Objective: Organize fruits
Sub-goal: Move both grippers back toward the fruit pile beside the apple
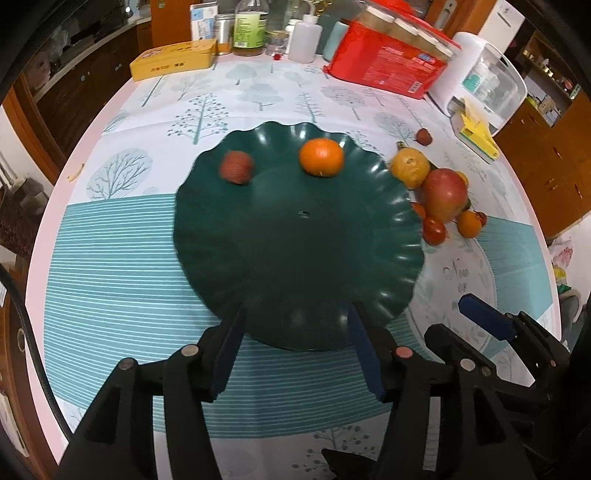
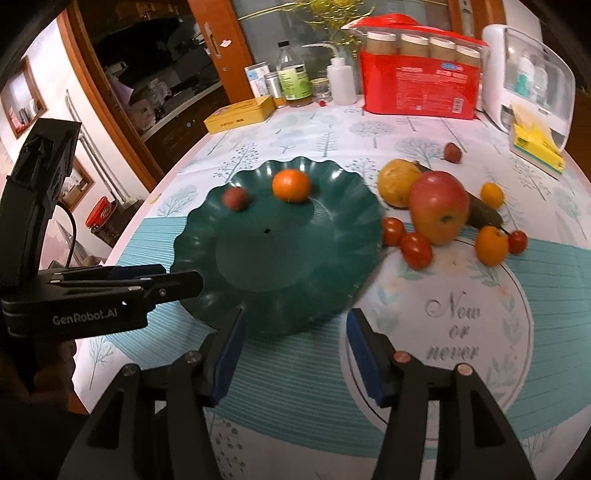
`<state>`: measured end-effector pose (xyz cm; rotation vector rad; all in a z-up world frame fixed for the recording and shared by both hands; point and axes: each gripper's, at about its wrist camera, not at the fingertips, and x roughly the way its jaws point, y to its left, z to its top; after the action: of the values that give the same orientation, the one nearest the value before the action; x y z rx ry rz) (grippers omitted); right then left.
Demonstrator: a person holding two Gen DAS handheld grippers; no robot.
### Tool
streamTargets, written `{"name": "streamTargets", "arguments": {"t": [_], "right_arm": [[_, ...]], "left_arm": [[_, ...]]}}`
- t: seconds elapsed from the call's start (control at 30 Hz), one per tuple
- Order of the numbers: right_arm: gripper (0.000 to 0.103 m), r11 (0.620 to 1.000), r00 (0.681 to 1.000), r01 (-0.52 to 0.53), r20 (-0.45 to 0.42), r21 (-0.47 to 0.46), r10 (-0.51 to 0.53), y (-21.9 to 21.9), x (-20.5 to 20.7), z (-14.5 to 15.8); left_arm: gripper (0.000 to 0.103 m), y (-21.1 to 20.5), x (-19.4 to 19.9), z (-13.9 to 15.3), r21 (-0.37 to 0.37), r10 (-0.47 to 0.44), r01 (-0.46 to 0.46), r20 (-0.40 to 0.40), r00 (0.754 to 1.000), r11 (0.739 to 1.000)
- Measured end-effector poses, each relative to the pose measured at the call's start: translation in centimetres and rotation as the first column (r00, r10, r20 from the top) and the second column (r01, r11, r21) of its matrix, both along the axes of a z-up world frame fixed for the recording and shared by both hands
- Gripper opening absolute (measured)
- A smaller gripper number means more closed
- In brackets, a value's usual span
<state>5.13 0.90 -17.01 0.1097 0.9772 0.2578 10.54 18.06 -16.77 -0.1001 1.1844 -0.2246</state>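
A dark green scalloped plate lies on the table. On it sit an orange and a small dark red fruit, blurred. Right of the plate lie a red apple, a yellow pear, red tomatoes, small orange fruits and a lone red fruit. My left gripper is open and empty over the plate's near rim. My right gripper is open and empty just right of it.
At the table's back stand a yellow box, bottles and jars, a red package, a white appliance and a yellow-green packet. Wooden cabinets surround the table. The table's left edge curves close to the plate.
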Motion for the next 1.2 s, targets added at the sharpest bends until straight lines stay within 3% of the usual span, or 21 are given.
{"name": "streamTargets", "arguments": {"t": [0.53,1.2], "right_arm": [[0.057,0.996,0.996,0.086,-0.026,-0.005,-0.086,-8.6,-2.6,0.3],[0.057,0.999,0.998,-0.014,0.057,-0.035,0.016,-19.3,-1.1,2.1]], "left_arm": [[0.068,-8.5,-1.5,1.7,0.011,-0.041,0.041,0.012,0.999,0.999],[0.07,-18.1,-0.9,2.8,0.033,0.06,-0.061,0.024,0.998,0.998]]}}
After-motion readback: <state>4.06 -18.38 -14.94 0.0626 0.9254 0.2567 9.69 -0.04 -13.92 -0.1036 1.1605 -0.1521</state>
